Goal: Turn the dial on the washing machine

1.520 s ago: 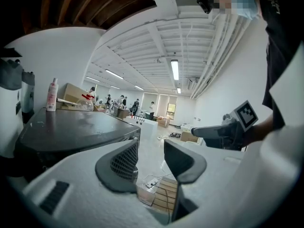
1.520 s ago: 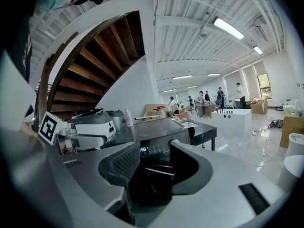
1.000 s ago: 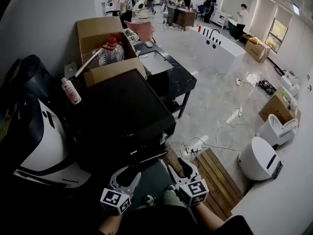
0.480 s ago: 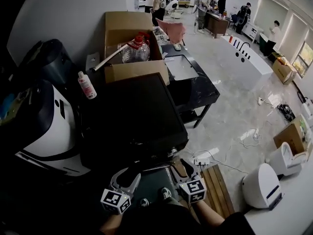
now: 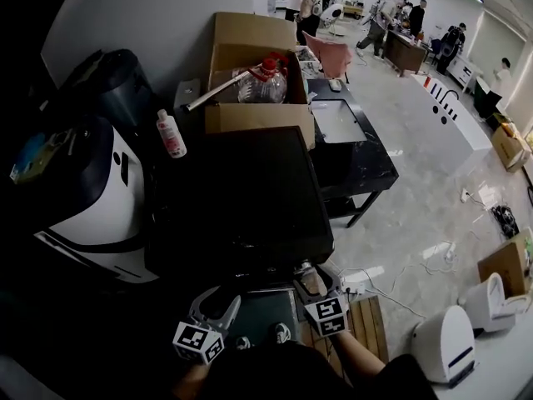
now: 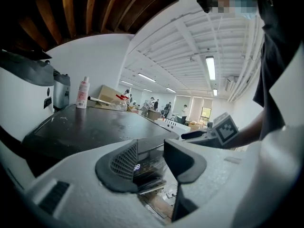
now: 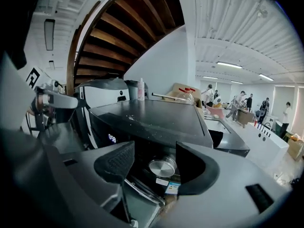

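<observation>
Dial [image 7: 162,167] not gripped yet. The silver knob sits on the front panel of the washing machine [image 7: 152,120], lower centre of the right gripper view. It is framed between the jaws but ahead of them, with no pad touching it. Right gripper [image 5: 312,275] is at the bottom centre of the head view, just off the machine's front edge. Its jaws are spreading, nothing clamped. Left gripper [image 5: 218,298] is at the bottom, left of centre, with jaws apart and empty, idle beside the front.

Judgement: approach about done. Closing on the knob and the turn itself both look left to do. The dial's setting is too small to read.

View differences:
- Head view never shows the dial, since the black top overhangs the panel. It alone gives the layout: cardboard box [image 5: 250,73] behind the machine, pink-capped bottle [image 5: 171,134] at upper left of the lid.
- Right gripper view alone shows the knob.
- Left gripper view alone shows a lit display [image 6: 137,166] between its jaws, plus the other gripper's marker cube at the right of the frame.
</observation>
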`<state>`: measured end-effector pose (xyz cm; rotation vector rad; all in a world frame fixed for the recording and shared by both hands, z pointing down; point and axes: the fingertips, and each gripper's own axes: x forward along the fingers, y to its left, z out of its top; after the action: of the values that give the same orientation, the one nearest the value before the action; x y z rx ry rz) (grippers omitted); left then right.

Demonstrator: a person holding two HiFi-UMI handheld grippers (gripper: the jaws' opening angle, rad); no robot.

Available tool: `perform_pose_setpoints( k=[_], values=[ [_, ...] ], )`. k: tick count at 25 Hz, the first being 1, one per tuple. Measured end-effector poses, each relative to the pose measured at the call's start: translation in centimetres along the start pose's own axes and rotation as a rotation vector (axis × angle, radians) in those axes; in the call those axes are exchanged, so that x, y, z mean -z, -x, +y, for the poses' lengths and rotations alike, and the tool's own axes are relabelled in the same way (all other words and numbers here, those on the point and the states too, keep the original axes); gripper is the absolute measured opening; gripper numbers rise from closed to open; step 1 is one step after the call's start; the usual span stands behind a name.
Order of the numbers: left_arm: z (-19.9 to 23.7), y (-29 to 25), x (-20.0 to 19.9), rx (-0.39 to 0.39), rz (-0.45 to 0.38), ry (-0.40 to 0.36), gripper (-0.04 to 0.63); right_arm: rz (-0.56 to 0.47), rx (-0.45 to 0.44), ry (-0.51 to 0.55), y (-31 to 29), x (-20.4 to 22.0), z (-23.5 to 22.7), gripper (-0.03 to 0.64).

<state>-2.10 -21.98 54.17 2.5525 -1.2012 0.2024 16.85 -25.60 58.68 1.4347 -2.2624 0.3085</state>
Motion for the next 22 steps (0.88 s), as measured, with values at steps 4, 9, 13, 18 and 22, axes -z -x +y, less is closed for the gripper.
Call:
perform_pose_setpoints(
  k=[4, 9, 13, 18, 22],
  values=[
    [0.4, 0.3, 0.3, -0.04, -0.003, 0.011, 0.164, 0.053, -0.012, 0.092, -1.5, 1.7, 0.0, 0.276],
    [0.6, 0.6, 0.8, -0.079, -0.002, 0.018, 0.164, 0.096, 0.003, 0.161, -3.1, 3.7, -0.1, 0.285],
    [0.5, 0.7, 1.4, -0.094, 0.0, 0.023, 0.164, 0.103, 0.029, 0.165, -3.8, 4.7, -0.5, 0.285],
    [0.4, 0.7, 1.7, -0.11, 0.0, 0.029, 0.164, 0.11, -0.015, 0.163, -4.4, 5.3, 0.1, 0.285],
    [0.3, 0.7, 1.8, -0.117, -0.01, 0.029, 0.164, 0.107, -0.016, 0.123, -4.5, 5.4, 0.1, 0.301]
  ],
)
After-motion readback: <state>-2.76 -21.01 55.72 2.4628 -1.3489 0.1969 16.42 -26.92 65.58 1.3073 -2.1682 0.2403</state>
